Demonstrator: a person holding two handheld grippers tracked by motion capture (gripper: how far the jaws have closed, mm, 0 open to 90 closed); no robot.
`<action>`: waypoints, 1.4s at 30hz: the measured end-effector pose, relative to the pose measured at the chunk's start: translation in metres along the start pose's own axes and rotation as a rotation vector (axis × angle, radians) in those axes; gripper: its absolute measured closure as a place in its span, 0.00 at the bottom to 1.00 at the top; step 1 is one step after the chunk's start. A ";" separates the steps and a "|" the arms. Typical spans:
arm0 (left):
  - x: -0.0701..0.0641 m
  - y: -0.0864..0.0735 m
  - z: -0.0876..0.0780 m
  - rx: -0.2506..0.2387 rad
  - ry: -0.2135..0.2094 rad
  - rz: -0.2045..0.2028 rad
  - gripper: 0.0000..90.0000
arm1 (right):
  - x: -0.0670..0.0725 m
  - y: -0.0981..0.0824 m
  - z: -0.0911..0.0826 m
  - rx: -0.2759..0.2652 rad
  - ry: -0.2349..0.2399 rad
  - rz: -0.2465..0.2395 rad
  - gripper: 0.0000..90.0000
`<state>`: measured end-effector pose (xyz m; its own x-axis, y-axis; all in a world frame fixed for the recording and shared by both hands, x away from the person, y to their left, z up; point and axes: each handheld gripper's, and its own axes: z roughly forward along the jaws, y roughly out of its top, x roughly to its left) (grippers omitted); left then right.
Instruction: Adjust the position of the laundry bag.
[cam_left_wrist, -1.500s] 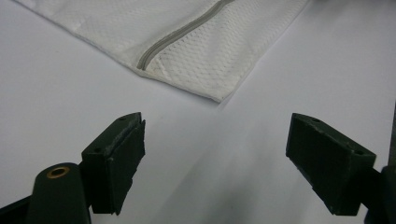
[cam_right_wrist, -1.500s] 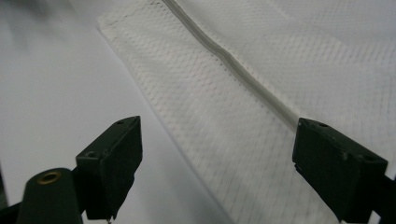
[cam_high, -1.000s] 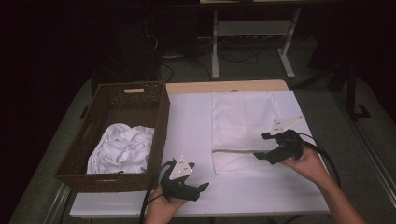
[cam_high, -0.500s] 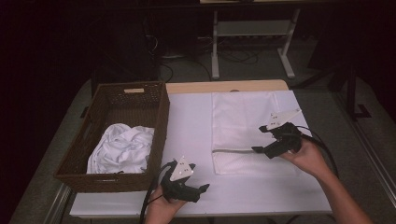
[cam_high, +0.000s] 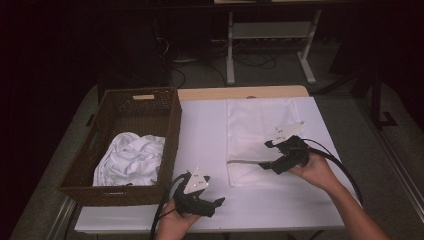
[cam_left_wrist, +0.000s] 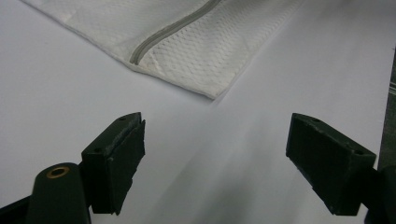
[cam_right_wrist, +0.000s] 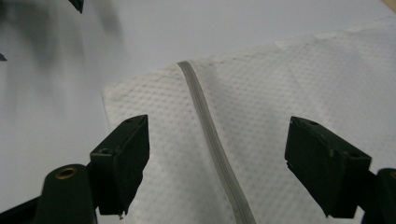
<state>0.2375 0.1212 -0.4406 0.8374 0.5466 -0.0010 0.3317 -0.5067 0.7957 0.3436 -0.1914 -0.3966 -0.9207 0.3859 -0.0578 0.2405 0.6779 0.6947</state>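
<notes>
White mesh laundry bag (cam_high: 260, 135) w/ grey zipper (cam_right_wrist: 210, 140), flat on table

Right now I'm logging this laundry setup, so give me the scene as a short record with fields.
surface: white table
mesh bag: white mesh bag flat on the table, its grey zipper closed
basket: brown wicker basket left of the bag, holding white cloth
left tongs: open, above bare table
right tongs: open, over the zipper
</notes>
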 end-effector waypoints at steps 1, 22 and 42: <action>0.001 0.000 -0.001 -0.002 0.000 -0.002 0.21 | 0.000 0.000 0.000 0.000 0.000 0.000 0.23; 0.004 -0.001 -0.005 -0.012 -0.003 -0.009 0.21 | -0.007 0.032 0.078 0.126 0.109 -0.075 0.43; 0.003 -0.002 -0.006 -0.018 -0.012 -0.020 0.21 | -0.002 0.036 0.085 0.176 0.173 -0.082 0.95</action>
<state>0.2364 0.1283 -0.4385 0.8358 0.5485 -0.0245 0.3411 -0.4837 0.8060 0.3809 -0.1142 -0.4325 -0.9746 0.2225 0.0248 0.1983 0.8068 0.5566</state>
